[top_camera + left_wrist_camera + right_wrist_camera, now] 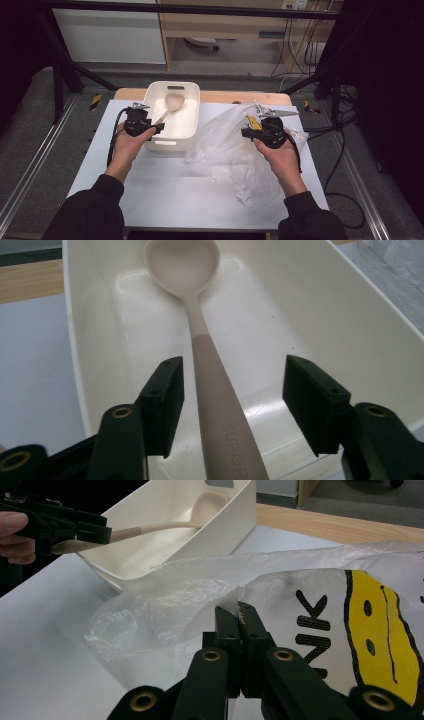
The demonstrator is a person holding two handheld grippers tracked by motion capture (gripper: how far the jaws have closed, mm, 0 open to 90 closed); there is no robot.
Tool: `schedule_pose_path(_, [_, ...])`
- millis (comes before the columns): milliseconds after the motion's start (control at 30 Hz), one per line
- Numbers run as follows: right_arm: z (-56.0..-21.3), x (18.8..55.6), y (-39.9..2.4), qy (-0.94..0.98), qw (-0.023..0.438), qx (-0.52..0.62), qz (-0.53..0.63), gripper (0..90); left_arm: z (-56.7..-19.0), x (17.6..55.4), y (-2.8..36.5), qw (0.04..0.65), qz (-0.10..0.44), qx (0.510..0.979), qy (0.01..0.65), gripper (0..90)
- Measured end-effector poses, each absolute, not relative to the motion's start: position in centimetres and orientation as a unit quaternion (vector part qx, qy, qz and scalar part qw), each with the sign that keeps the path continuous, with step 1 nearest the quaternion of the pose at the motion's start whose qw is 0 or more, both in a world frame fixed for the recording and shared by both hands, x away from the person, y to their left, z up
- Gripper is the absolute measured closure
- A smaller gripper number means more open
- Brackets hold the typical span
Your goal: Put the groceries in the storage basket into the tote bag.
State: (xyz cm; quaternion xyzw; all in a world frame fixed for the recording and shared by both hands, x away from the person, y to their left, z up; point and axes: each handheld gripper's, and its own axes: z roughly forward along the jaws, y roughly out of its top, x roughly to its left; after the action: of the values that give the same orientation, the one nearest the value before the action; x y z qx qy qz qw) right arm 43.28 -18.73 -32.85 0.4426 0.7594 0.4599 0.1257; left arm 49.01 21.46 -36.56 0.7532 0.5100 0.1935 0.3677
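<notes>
White table point(165, 195) in front of me, wooden strip along its far edge. Biggest thing on it: the clear plastic bag point(235, 150), crumpled over the right half, with a yellow and black print on the part facing my right gripper view. Left of it, touching the bag's edge, the cream bin point(187, 127) with a handle slot in its far wall.

In the bin: beige spoon point(210, 385), bowl down against the far end, handle slanting up and out over the near rim toward my left hand.

My left gripper point(145, 125) sits at the bin's near left corner. Jaws apart, one on each side of the spoon handle; gap visible on both sides in the left gripper view, pads not pressing on it.

My right gripper point(239, 625) is on the bag's upper right edge. Jaws together, clamped on a fold of the plastic film, bag pulled up slightly at the pinch.
</notes>
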Motion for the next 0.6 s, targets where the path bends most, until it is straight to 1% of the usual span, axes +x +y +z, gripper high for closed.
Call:
schedule_pose_path(67, [-32.86,43.27,-18.75,0.76,0.126,0.443,0.459,90.0,-36.63,49.07,21.54,0.366,0.19,0.753,0.513,46.5])
schedule_pose_path(100, [-32.86,43.27,-18.78,0.76,0.125,0.443,0.459,90.0,-36.64,49.09,21.57,0.366,0.188,0.753,0.514,49.4])
schedule_pose_path(267, [-32.9,43.33,-18.94,0.76,0.127,0.443,0.458,90.0,-36.79,49.16,21.52,0.36,0.181,0.754,0.518,56.3])
schedule_pose_path(367, [-32.96,43.35,-19.03,0.76,0.127,0.444,0.457,90.0,-36.91,49.1,21.57,0.356,0.18,0.755,0.52,57.9])
schedule_pose_path(600, [-33.07,43.26,-19.21,0.761,0.128,0.445,0.455,90.0,-37.17,49.3,21.75,0.354,0.167,0.753,0.528,58.4])
